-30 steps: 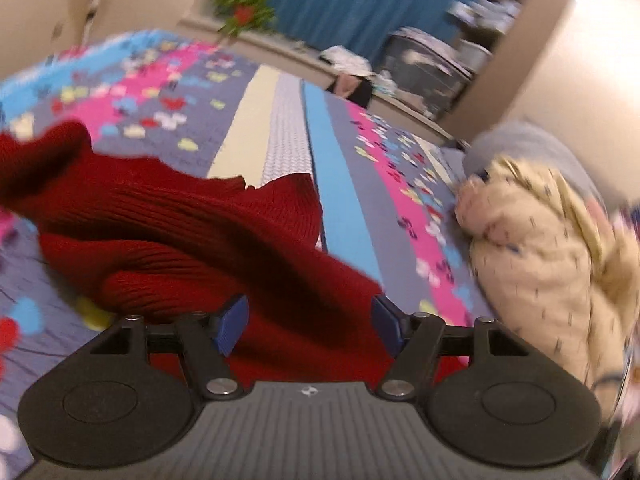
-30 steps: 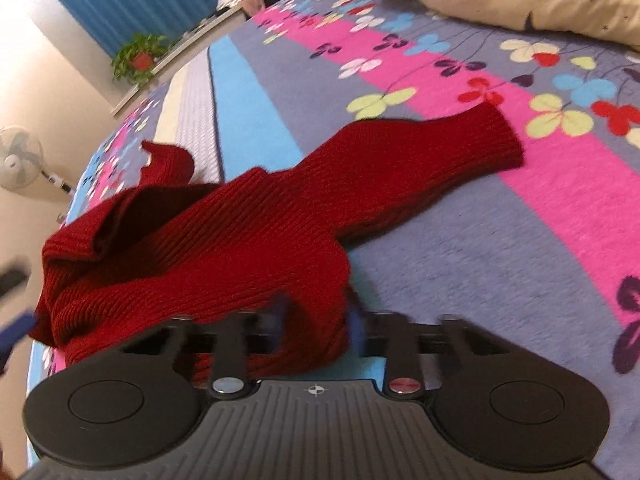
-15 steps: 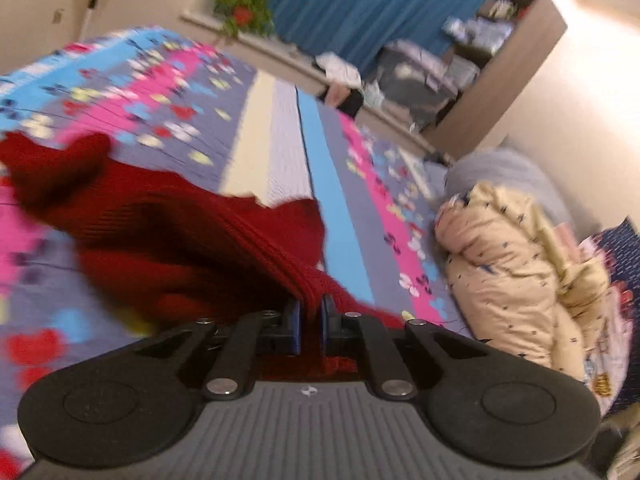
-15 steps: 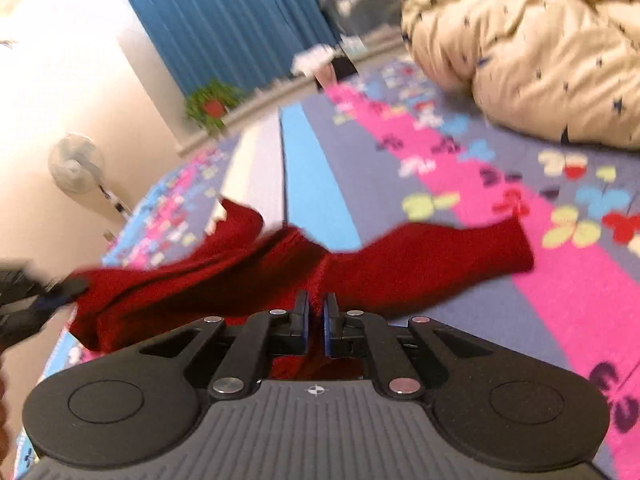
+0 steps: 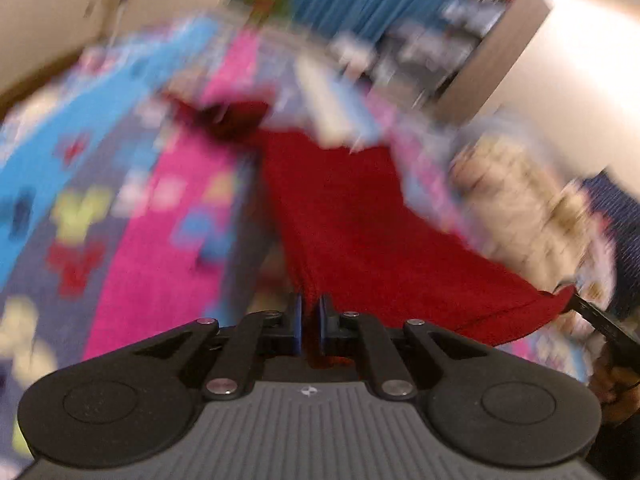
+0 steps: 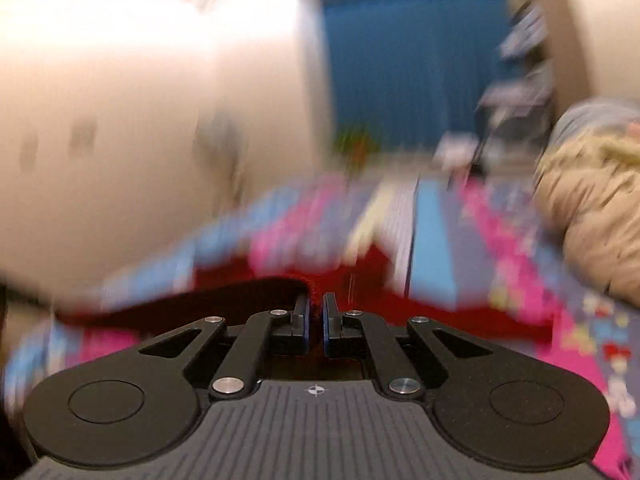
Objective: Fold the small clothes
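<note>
Above the floral bedspread (image 5: 168, 208), both grippers, left (image 5: 310, 316) and right (image 6: 316, 316), clamp the red sweater (image 5: 344, 208).

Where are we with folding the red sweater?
Done: both tools have hold of the sweater. The left tool and right tool are each shut on red knit. In hand: it hangs stretched between them over the bedspread. Left: no fold shows yet, so lay it flat and fold.
</note>
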